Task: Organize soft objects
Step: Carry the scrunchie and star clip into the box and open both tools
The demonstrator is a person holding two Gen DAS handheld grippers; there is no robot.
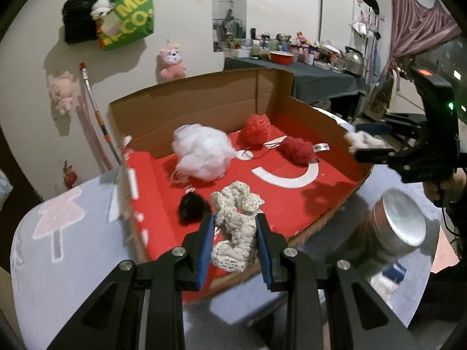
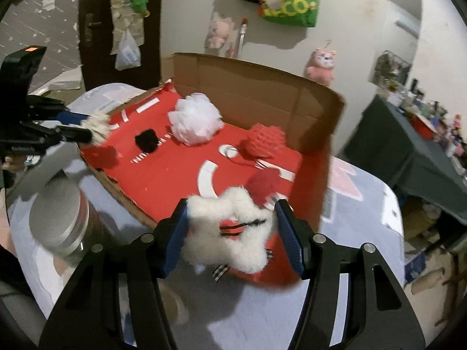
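Note:
My left gripper (image 1: 235, 230) is shut on a cream crocheted net piece (image 1: 238, 224) over the near edge of the red-lined cardboard box (image 1: 201, 105). My right gripper (image 2: 230, 227) is shut on a white fluffy star-shaped piece (image 2: 230, 233) over the box's other edge; it shows at the right of the left wrist view (image 1: 364, 143). In the box lie a white mesh pouf (image 1: 201, 151), a red net ball (image 1: 256, 129), a red yarn ball (image 1: 299, 148) and a black pompom (image 1: 191, 208).
A metal-lidded round tin (image 1: 400, 221) stands on the table beside the box. The table has a pale cloth (image 1: 67, 233) with pink tree prints. Bags and plush toys hang on the wall behind. A cluttered dark table (image 1: 315, 73) stands further back.

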